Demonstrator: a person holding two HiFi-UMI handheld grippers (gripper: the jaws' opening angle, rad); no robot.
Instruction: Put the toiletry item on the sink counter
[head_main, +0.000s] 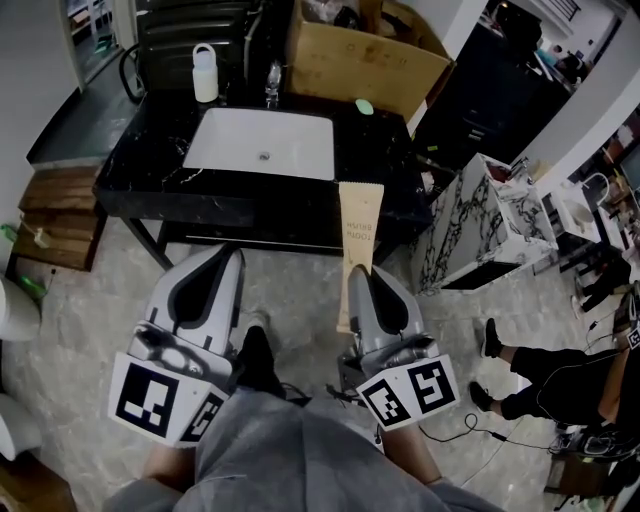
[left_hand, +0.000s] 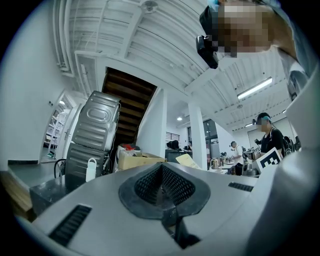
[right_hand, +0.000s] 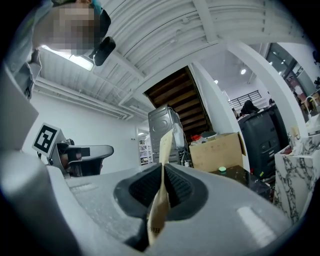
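Observation:
The toiletry item is a long tan paper toothbrush packet (head_main: 359, 225). My right gripper (head_main: 360, 272) is shut on its near end, and the packet points forward over the front edge of the black sink counter (head_main: 150, 150). In the right gripper view the packet (right_hand: 164, 165) stands edge-on between the closed pads of that gripper (right_hand: 163, 187). My left gripper (head_main: 232, 255) hangs below the counter's front edge, in front of the white basin (head_main: 262, 142). Its jaws are shut with nothing between them (left_hand: 162, 172).
A white bottle (head_main: 205, 73) stands at the counter's back left and a small green object (head_main: 364, 106) at its back right. A cardboard box (head_main: 360, 55) sits behind. A marble-patterned cabinet (head_main: 480, 220) stands to the right, and a person's legs (head_main: 550, 370) show further right.

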